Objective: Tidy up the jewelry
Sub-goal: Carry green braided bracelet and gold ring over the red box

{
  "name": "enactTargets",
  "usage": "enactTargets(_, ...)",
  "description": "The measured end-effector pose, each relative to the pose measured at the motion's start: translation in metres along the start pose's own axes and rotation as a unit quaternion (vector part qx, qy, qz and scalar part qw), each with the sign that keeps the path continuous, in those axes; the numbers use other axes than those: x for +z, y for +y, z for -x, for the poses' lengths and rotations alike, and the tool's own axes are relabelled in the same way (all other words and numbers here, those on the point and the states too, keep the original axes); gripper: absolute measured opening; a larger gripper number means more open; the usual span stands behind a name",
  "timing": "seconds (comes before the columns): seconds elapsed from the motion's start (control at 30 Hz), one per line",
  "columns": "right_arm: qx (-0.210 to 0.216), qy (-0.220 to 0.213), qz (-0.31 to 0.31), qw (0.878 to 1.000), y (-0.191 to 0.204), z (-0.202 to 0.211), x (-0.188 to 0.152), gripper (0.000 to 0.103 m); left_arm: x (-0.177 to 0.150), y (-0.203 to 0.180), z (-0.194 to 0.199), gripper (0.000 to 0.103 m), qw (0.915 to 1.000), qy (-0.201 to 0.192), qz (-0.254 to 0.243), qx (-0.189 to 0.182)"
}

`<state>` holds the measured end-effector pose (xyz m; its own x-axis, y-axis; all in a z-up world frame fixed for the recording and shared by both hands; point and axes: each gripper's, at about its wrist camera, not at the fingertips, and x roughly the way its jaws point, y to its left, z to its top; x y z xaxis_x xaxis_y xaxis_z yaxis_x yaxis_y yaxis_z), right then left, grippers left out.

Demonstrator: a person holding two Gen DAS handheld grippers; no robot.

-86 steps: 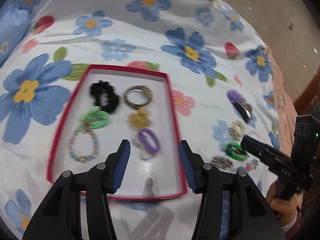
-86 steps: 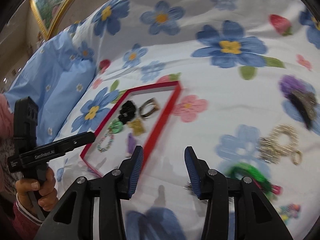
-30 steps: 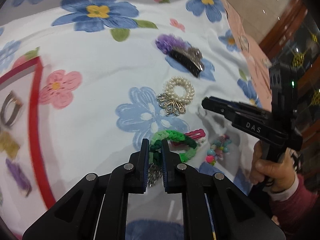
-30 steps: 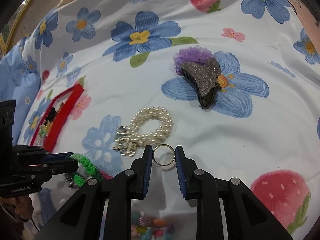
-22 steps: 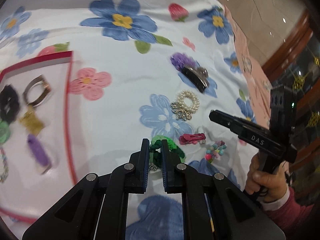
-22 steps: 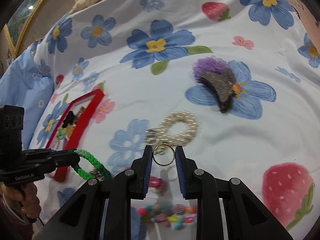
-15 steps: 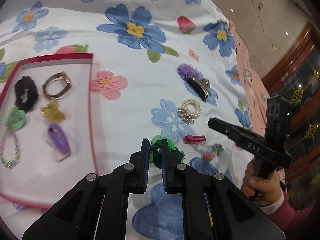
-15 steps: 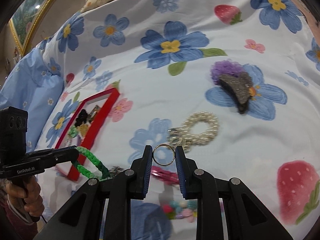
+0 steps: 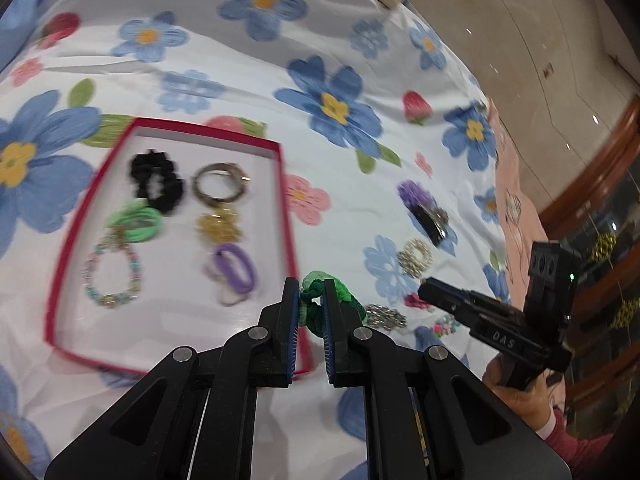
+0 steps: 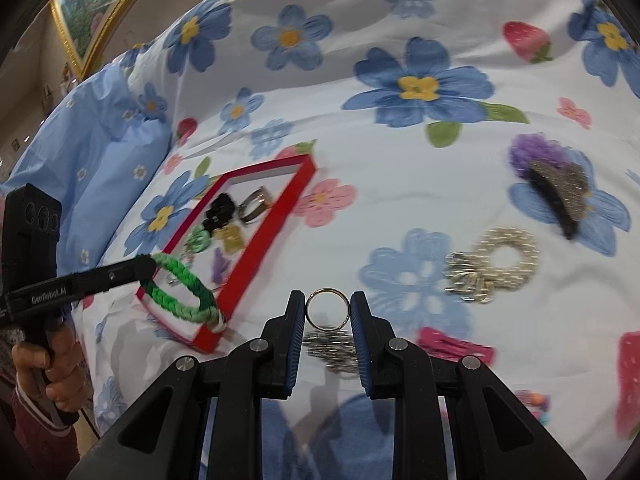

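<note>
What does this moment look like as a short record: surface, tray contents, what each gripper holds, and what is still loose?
surface: flowered bedspread
tray: red-rimmed tray on the bedspread, holding a black scrunchie, metal bangle, green hair tie, gold piece, purple hair tie, beaded bracelet
left gripper: shut on green braided band
right gripper: shut on metal ring
still loose: pearl bracelet, hair claw, pink clip

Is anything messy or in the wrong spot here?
Yes. The pearl bracelet, glittery hair claw and pink clip lie loose on the flowered bedspread, outside the red tray where other pieces sit tidily.
</note>
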<state>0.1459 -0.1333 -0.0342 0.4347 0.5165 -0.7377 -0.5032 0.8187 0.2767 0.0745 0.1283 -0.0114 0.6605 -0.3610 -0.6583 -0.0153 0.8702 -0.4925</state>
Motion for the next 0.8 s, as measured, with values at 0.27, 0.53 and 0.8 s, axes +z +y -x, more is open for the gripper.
enactTargets(0.27, 0.031, 0.010, 0.034, 0.999, 0.044, -0.020, 0.005, 0.023, -0.001, 0.043, 0.027, 0.009, 0.9985, -0.026, 0.039, 0.026)
enactTargets(0.53, 0.058, 0.020, 0.063, 0.996, 0.083, -0.043, 0.013, 0.023, -0.001, 0.074, 0.038, 0.009, 0.9958, -0.041, 0.070, 0.044)
enactTargets(0.8, 0.077, 0.036, 0.088, 0.992, 0.112, -0.075, 0.021, 0.023, 0.000, 0.100, 0.041, 0.009, 0.9929, -0.047, 0.095, 0.054)
